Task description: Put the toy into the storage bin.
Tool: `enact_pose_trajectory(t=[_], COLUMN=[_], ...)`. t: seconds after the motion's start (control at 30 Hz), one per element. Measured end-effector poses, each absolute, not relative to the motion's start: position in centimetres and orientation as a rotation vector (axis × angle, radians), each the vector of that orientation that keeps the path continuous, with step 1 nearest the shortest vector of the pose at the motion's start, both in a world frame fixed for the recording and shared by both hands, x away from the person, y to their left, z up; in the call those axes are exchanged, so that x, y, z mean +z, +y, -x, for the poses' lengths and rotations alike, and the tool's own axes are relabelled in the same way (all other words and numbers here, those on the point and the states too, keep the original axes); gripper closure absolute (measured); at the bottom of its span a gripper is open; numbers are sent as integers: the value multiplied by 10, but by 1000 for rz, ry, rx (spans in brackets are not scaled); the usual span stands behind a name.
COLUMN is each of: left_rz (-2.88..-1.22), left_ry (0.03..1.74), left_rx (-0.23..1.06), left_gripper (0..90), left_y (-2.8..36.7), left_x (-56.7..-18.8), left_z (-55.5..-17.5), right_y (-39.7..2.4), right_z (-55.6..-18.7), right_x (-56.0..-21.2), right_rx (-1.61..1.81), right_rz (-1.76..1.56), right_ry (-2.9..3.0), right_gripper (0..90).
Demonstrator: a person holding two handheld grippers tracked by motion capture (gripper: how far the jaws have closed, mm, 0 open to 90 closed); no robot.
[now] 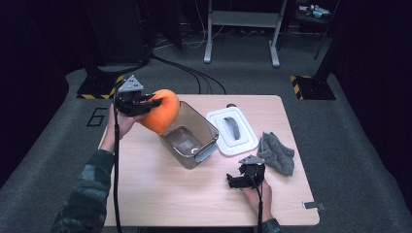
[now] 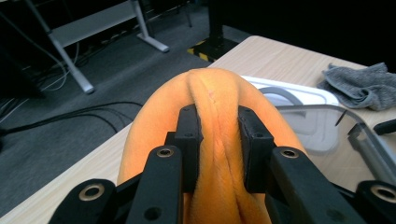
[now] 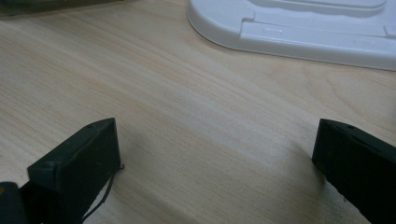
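Dark room, grey carpet floor, metal frame legs at top of the high view; light wood tabletop (image 1: pixel 160 194) fills the lower centre. Clear plastic bin (image 1: pixel 189 136) sits mid-frame, open, nothing visible inside; its white lid (image 1: pixel 232 131) lies just right of it, grey cloth (image 1: pixel 277 153) further right near the tabletop's right edge. Orange plush (image 1: pixel 163 114) is off the tabletop, upper left of centre, over the bin's left rim, pinched on a fold by the left claw (image 2: pixel 218 135). Right claw (image 1: pixel 241 180) rests lower right, jaws wide, holding nothing. Judged: pickup done; lowering plush into bin and lidding remain. Bin mouth unobstructed, open tabletop in front; plush looks about as wide as the bin, may catch the rim.
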State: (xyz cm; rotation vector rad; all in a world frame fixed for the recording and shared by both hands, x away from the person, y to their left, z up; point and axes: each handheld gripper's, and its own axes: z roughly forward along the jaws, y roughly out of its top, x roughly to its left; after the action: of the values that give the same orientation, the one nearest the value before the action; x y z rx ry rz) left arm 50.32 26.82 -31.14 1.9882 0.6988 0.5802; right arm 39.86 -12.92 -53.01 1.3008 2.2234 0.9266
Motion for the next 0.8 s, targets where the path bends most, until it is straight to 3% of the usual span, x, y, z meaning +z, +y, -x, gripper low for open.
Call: enact_pose_trajectory(t=[0.8], left_rz=[-2036], left_ry=[618], left_rx=[490], left_gripper=[729], left_y=[230], left_x=[-336], left_z=[-531], right_y=[-129], right_z=[-399], right_x=[-530], right_rx=[929], right_rz=[-1309], right_ry=[2218], right_gripper=[3])
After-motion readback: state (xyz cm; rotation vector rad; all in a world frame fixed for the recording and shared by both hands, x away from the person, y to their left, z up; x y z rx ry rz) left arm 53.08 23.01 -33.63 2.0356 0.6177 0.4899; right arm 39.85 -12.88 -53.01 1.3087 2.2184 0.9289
